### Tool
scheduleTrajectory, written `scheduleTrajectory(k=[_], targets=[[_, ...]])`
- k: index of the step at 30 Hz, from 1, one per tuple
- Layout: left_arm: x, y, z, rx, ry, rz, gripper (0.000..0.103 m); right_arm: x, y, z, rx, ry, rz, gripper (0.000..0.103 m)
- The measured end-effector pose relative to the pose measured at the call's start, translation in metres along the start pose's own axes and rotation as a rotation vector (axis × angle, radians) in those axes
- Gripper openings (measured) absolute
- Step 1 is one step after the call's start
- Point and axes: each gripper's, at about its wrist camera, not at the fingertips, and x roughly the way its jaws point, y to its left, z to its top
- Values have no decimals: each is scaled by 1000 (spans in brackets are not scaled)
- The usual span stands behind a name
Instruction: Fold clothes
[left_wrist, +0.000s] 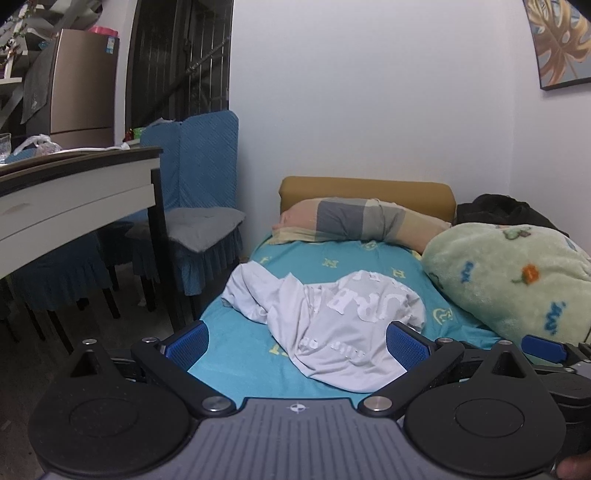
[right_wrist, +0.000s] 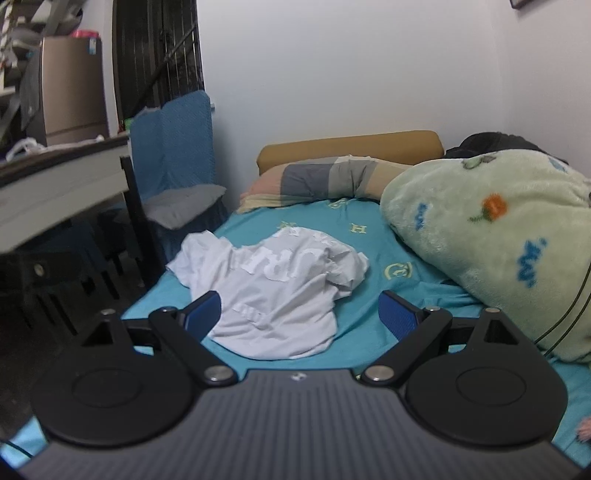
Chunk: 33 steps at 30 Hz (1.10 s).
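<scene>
Left gripper (left_wrist: 297, 341) jaws wide, empty, above crumpled white shirt (left_wrist: 332, 321); right gripper (right_wrist: 299, 314) likewise wide, empty.

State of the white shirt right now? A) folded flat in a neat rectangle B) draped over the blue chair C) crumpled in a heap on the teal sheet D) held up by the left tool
C: the white shirt lies bunched and wrinkled on the teal sheet, with both the left tool and right tool open and clear of it.
</scene>
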Motion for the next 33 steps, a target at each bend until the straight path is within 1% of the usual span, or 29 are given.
scheduleTrajectory(k=[3, 7, 10, 12, 14, 15, 16, 19, 20, 22, 23, 24, 28, 30, 31, 32, 33], targets=[[-3, 3, 3, -4, 7, -15, 103, -9, 6, 0, 6, -15, 8, 93], [-10, 4, 7, -1, -9, 12, 103, -18, 19, 0, -5, -33, 11, 93], [-15, 8, 12, -24, -27, 9, 103, -22, 29, 4, -2, -26, 20, 93], [-18, 14, 17, -53, -19, -20, 103, -28, 34, 10, 16, -31, 29, 93], [-23, 24, 22, -77, -8, -81, 103, -34, 40, 16, 22, -48, 19, 93], [-26, 30, 24, -87, -4, -110, 103, -37, 42, 19, 20, -63, 3, 93], [-29, 37, 26, -97, -10, -113, 103, -38, 43, 22, 15, -77, -16, 93], [-37, 56, 33, -83, -69, -21, 103, -32, 43, 32, -2, -97, 6, 93], [-36, 59, 36, -56, -66, 0, 103, -27, 43, 35, -6, -97, 19, 93], [-35, 65, 42, -12, -57, 34, 103, -8, 39, 35, 3, -61, 94, 93], [-31, 67, 44, -12, -48, 35, 103, 5, 39, 33, 9, -23, 137, 93], [-26, 70, 45, -17, -42, 33, 103, 21, 38, 29, 6, 19, 162, 92], [4, 90, 42, -113, -2, 64, 103, 88, 46, -1, -23, 145, 159, 93], [20, 102, 38, -178, 16, 55, 103, 121, 54, -17, -57, 188, 152, 93], [26, 107, 34, -187, 11, 43, 103, 137, 60, -24, -68, 205, 156, 93], [34, 112, 32, -188, 9, 51, 103, 154, 66, -30, -78, 222, 160, 92], [42, 117, 29, -190, 6, 74, 103, 170, 71, -37, -88, 239, 163, 93]])
